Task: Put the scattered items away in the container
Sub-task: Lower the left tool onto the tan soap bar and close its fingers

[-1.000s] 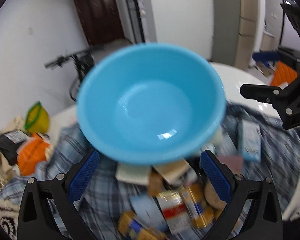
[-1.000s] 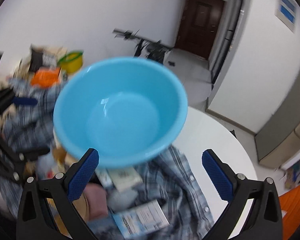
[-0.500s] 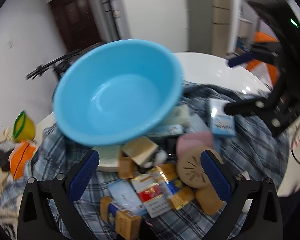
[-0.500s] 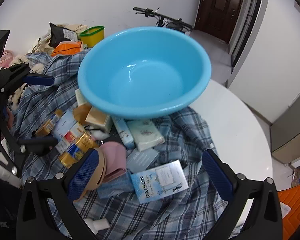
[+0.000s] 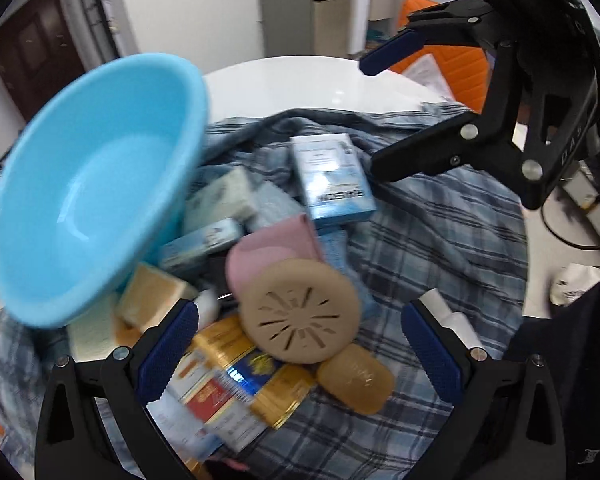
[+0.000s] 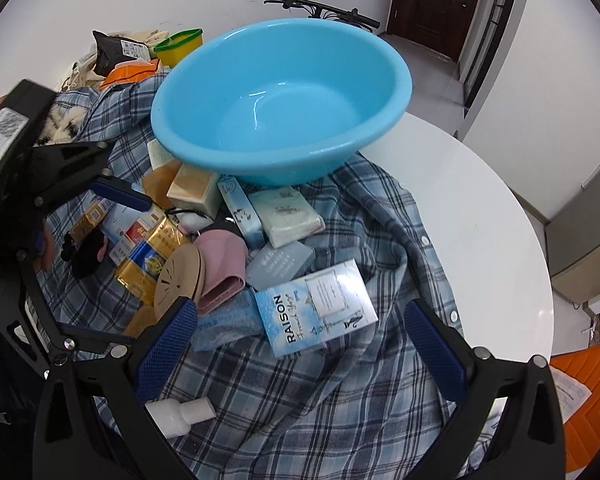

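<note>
Both hand-held grippers, left (image 5: 300,348) and right (image 6: 300,348), hang wide apart w/ nothing held. Just beyond, boxes (image 6: 316,308) litter the plaid cloth (image 6: 300,396). Blue bowl (image 6: 280,96), upper centre, sits tilted on the pile; a nudge could tip it. Only right view shows the white bottle (image 6: 178,414); left view shows the tan soap (image 5: 356,378).

Light-blue basin (image 6: 284,96), blue-plaid shirt (image 6: 320,400)
</note>
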A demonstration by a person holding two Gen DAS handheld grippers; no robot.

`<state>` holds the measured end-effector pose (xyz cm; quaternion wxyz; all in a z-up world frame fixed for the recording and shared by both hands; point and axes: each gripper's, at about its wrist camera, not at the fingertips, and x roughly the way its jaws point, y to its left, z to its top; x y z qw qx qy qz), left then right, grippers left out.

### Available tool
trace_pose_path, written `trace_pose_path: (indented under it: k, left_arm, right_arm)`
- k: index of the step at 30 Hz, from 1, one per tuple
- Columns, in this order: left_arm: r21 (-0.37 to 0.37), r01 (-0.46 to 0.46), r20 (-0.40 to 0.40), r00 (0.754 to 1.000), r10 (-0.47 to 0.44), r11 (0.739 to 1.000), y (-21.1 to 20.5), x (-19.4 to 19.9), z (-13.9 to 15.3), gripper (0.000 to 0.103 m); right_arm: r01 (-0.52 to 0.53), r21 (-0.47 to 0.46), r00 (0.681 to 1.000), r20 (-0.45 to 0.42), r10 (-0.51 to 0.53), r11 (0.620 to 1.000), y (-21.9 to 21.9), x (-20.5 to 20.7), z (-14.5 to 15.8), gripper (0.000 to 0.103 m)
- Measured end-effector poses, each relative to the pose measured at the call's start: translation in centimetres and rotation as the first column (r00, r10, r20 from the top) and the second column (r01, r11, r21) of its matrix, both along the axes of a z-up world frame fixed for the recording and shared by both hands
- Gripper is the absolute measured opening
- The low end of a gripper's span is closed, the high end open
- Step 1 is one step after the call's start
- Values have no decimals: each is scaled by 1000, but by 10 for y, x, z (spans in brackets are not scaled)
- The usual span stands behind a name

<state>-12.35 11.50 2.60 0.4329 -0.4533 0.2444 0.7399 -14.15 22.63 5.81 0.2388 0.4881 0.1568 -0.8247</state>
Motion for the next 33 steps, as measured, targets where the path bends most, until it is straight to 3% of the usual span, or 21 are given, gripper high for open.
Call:
trace_pose_path:
  k: [11,14,21,25,33]
  left_arm:
    - [-42,42,29,999,-40,998,2,12,-12,103]
    - [-91,0,21,1000,2,996,-3,13,-14,103]
    - [-106,-87,74,993,95,991,-37,-1,-21,103]
    - [-99,-32,135,990,45,995,-40,0,-30,89]
    - [-126,-63,147,986,82,990,-52,-6,-41,89]
  right_arm:
    - [8,3,1000,28,-8,1000,20,12,-12,103]
    - [14,1,999,48,-15,1000,21,10,-19,103]
    - [-10,-20,998,63,11,1000,12,10,-23,103]
    - [-18,-17,998,62,19,1000,6,9,-23,103]
    - [-16,-1,998,65,16,1000,7,12,-24,103]
